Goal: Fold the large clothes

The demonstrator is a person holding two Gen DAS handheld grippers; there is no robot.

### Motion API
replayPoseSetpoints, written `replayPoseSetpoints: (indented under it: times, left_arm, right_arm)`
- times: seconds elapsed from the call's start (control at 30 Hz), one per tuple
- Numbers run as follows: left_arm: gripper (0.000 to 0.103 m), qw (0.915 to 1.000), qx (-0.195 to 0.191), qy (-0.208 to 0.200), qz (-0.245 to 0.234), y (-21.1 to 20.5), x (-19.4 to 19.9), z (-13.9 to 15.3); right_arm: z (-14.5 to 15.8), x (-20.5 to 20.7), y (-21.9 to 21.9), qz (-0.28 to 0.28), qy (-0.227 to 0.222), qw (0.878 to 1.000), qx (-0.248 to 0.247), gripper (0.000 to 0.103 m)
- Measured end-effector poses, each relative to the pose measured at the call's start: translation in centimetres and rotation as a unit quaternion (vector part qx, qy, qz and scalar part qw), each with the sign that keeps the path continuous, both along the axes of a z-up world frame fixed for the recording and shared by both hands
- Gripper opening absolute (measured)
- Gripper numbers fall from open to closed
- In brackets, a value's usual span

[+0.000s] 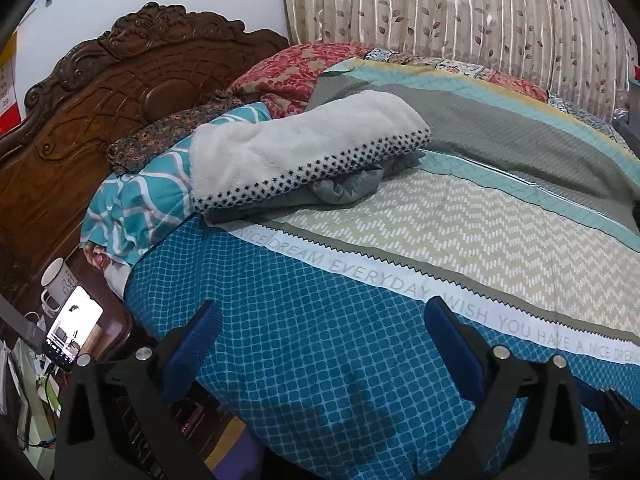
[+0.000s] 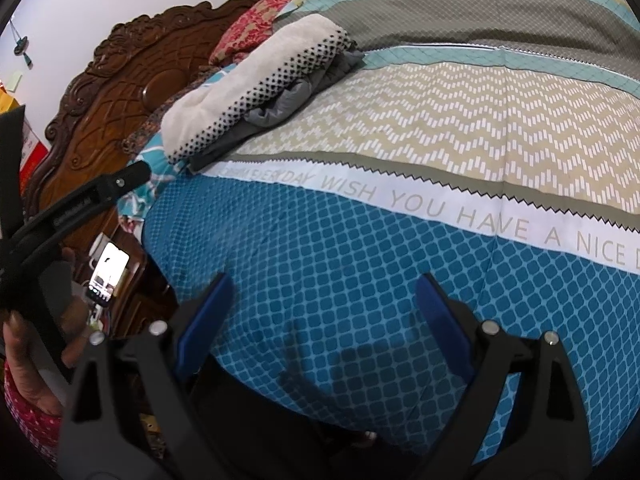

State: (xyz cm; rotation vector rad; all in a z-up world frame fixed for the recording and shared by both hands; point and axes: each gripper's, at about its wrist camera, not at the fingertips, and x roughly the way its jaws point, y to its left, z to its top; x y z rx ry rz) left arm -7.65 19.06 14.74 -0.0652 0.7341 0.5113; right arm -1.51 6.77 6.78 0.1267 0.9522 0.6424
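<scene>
A folded garment with a white fleece side and a black-and-white dotted edge (image 1: 304,148) lies on a grey padded garment (image 1: 348,188) near the head of the bed. Both show in the right wrist view, the fleece one (image 2: 256,84) above the grey one (image 2: 288,104). My left gripper (image 1: 320,344) is open and empty, over the blue part of the bedspread (image 1: 304,320), well short of the clothes. My right gripper (image 2: 324,316) is open and empty over the same blue area (image 2: 344,256). The left gripper's body (image 2: 80,204) shows at the left of the right wrist view.
A carved wooden headboard (image 1: 104,92) stands at the left. Pillows (image 1: 136,208) lie under the clothes. A bedside table holds a white mug (image 1: 56,280) and a lit phone (image 1: 74,328). Patterned curtains (image 1: 460,8) hang behind the bed.
</scene>
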Motion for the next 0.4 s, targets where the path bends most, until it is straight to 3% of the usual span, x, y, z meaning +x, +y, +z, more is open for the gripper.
replayPoseSetpoints:
  times: [0.4]
  left_arm:
    - [0.102, 1.0, 0.0, 0.002, -0.001, -0.1, 0.02, 0.41]
  right_arm:
    - [0.01, -0.14, 0.08, 0.001, 0.0, 1.0, -0.002, 0.089]
